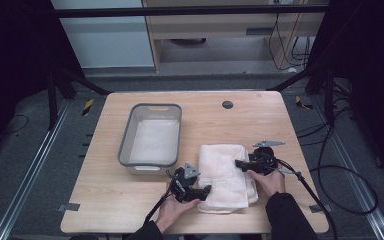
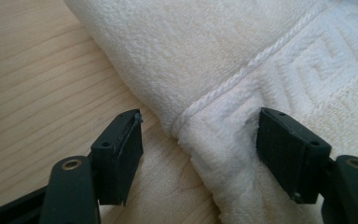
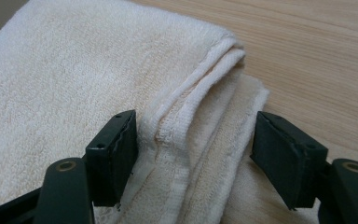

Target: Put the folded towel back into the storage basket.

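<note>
Two hand-held grippers flank a folded white towel (image 1: 226, 175) lying on the wooden worktop (image 1: 105, 200), just right of a grey tub (image 1: 125, 145). Left gripper (image 1: 206, 190): fingers (image 2: 119, 154) spread, straddling the towel's near-left corner at its patterned border, not yet pinching. Right gripper (image 1: 238, 163): fingers (image 3: 114, 156) likewise parted around the stacked hems of the right edge, cloth between them but unclamped. Judged stage: the towel is folded and both approaches are made; closing on the fabric, lifting, and probably moving it to the tub remain.
</note>
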`<move>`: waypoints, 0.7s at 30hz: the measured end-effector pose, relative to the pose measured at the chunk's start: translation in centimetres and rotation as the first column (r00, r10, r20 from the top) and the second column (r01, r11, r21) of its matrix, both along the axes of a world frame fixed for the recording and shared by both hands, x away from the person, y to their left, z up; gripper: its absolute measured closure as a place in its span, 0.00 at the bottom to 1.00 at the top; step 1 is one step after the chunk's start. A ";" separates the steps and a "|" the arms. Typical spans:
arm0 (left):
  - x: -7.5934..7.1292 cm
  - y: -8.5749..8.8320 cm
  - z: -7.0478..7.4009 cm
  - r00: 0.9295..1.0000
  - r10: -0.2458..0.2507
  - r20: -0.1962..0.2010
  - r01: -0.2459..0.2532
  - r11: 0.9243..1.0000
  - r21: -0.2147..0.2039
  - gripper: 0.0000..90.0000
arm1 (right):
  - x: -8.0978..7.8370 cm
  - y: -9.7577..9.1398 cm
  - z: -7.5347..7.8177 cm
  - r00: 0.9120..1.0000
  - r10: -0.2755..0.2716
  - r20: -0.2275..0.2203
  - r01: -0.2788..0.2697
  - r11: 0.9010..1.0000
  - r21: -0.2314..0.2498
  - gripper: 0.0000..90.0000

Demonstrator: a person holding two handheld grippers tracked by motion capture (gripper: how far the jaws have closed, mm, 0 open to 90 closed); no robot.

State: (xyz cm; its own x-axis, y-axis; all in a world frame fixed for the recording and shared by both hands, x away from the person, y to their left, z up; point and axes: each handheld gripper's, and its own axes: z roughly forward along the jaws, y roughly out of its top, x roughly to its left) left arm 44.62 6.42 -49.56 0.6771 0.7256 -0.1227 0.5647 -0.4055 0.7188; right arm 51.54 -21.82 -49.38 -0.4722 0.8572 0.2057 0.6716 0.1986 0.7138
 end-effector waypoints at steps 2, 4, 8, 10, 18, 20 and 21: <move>0.1 0.0 -0.1 1.000 0.002 -0.008 -0.002 1.000 -0.004 0.34 | 0.0 0.0 -0.1 1.000 0.002 -0.006 -0.002 1.000 0.002 0.36; 0.1 -0.1 -0.1 1.000 0.002 -0.015 -0.002 1.000 -0.004 0.34 | 0.1 0.0 -0.1 1.000 0.007 -0.016 -0.007 1.000 0.013 0.39; 0.5 0.1 -0.2 0.999 -0.003 -0.050 0.002 1.000 -0.027 0.35 | 0.2 0.0 -0.2 0.999 0.011 -0.050 -0.009 0.999 0.043 0.45; 0.6 0.0 -0.2 0.999 -0.012 -0.053 0.011 1.000 -0.027 0.37 | 0.2 -0.1 -0.2 0.998 0.011 -0.065 -0.007 0.998 0.060 0.48; 0.7 0.0 -0.1 0.994 -0.048 -0.094 0.043 0.997 -0.058 0.54 | 0.3 -0.1 -0.2 0.993 0.030 -0.111 -0.017 0.993 0.118 0.64; 0.6 0.0 0.0 0.994 -0.054 -0.099 0.048 0.997 -0.063 0.58 | 0.4 -0.1 -0.2 0.992 0.028 -0.123 -0.012 0.992 0.129 0.67; 0.6 0.0 0.0 0.993 -0.054 -0.101 0.047 0.997 -0.065 0.60 | 0.4 -0.1 -0.1 0.992 0.027 -0.126 -0.010 0.991 0.133 0.68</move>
State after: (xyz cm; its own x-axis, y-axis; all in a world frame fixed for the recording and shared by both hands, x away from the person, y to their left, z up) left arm 45.24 6.44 -49.58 0.6942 0.6794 -0.2376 0.6167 -0.3912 0.6831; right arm 51.90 -21.93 -49.51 -0.4507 0.8097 0.3759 0.7557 0.1219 0.6435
